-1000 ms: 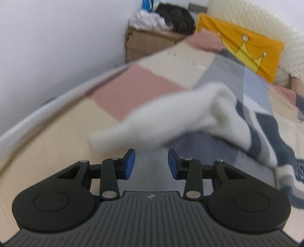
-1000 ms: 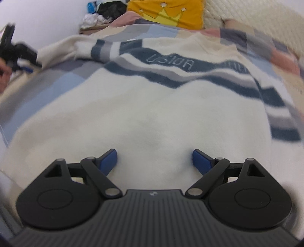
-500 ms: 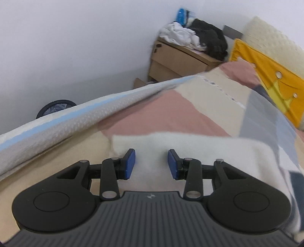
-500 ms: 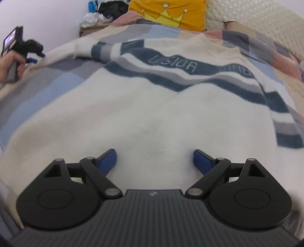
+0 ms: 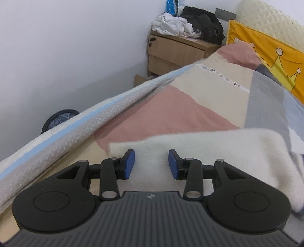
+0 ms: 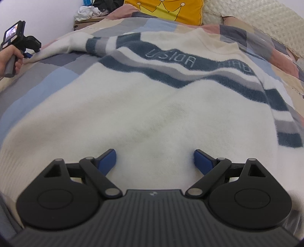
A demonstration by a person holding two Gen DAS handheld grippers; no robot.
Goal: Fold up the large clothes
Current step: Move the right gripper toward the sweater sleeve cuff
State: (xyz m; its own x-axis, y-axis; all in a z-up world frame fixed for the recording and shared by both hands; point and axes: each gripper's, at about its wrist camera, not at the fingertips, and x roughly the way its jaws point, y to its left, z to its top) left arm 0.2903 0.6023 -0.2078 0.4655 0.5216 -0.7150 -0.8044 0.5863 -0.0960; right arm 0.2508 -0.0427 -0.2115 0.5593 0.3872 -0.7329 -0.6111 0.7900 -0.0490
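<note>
Where sweater hem hides, right gripper agape

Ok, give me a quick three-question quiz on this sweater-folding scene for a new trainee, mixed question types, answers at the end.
1. True or false: the right gripper is shut on the sweater.
2. Multiple choice: in the left wrist view, which part of the sweater lies in front of the left gripper? A) collar B) sleeve C) striped chest
3. Short answer: what is printed on the yellow pillow at the head of the bed?

Key
1. False: its jaws are wide open over the white lower body.
2. B
3. A crown.
</note>
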